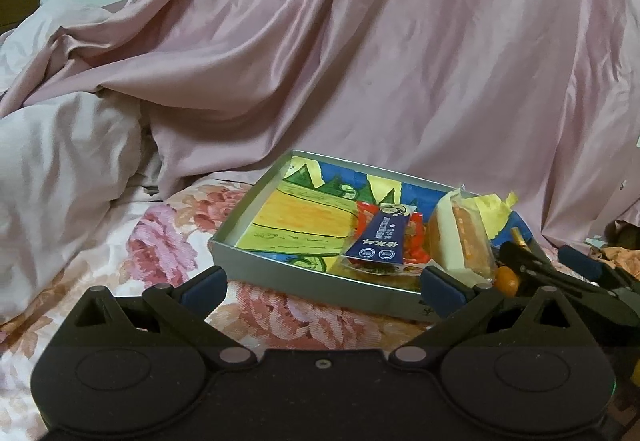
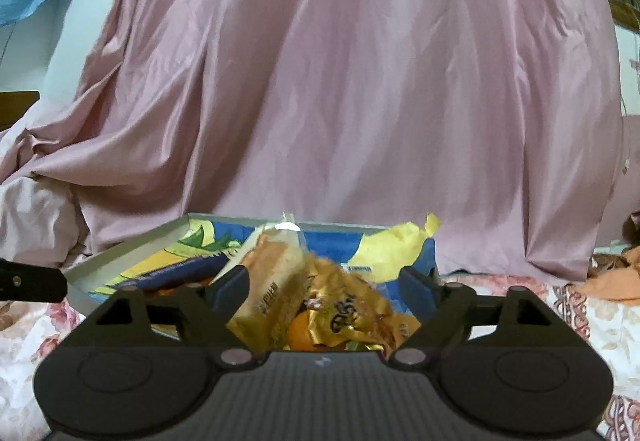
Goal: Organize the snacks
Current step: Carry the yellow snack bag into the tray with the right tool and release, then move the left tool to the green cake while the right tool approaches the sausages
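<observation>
A shallow silver tray (image 1: 256, 269) lined with a colourful drawing lies on the flowered bedspread. In it are a dark blue snack packet (image 1: 378, 241), a red packet (image 1: 416, 241) under it, and a clear-wrapped cake (image 1: 460, 237). My left gripper (image 1: 324, 287) is open just short of the tray's near rim, holding nothing. My right gripper (image 2: 324, 289) is open over the tray's (image 2: 120, 249) right end. Between its fingers lie the wrapped cake (image 2: 272, 281), a crumpled gold wrapper (image 2: 348, 305) and a small orange piece (image 2: 302, 329). The right gripper (image 1: 548, 257) also shows in the left wrist view.
A draped pink sheet (image 1: 360, 41) rises like a wall right behind the tray. Bunched pale bedding (image 1: 60, 161) lies to the left. Torn yellow paper (image 2: 392, 249) sticks up at the tray's far right corner. Orange cloth (image 2: 612, 281) lies at the right.
</observation>
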Tool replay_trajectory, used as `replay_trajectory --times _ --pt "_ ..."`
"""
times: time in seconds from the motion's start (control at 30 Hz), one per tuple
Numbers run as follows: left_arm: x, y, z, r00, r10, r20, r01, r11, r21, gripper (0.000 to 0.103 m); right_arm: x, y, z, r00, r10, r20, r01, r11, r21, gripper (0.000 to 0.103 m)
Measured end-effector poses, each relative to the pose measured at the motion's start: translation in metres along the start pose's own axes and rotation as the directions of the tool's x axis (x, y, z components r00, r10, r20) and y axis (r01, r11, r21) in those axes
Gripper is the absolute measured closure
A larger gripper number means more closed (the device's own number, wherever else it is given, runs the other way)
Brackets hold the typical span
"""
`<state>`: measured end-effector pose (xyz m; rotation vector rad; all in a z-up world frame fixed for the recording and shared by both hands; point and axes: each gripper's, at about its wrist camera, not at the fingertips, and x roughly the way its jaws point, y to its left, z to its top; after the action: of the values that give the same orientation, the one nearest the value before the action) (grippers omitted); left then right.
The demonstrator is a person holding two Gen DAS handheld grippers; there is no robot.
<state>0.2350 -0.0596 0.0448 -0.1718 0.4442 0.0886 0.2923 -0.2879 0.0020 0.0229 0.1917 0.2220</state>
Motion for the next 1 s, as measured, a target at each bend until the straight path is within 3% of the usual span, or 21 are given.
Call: replay_trajectory --times 0.13,0.23,0.67,1.0 --pt "-0.011 0.001 0.002 1.000 0.007 0.016 -0.007 1.000 0.008 0.001 -0.022 0.003 0.003 1.000 0.005 0.021 -0.006 1.000 0.023 0.003" --pt "-0.024 0.004 0.002 0.999 0.011 0.033 -0.012 1.000 0.016 0.001 -0.044 0.007 0.005 0.999 0.009 0.032 -0.010 1.000 0.025 0.000" --pt "-0.088 0.035 -0.017 0.998 0.039 0.038 -0.043 0.994 0.100 0.001 -0.120 0.037 -0.006 1.000 0.014 -0.018 -0.012 0.995 0.100 0.000" --pt "-0.112 0.066 -0.052 0.998 0.045 -0.035 -0.037 0.978 0.204 0.001 -0.146 0.066 -0.026 0.989 0.047 -0.138 -0.036 0.996 0.081 0.000"
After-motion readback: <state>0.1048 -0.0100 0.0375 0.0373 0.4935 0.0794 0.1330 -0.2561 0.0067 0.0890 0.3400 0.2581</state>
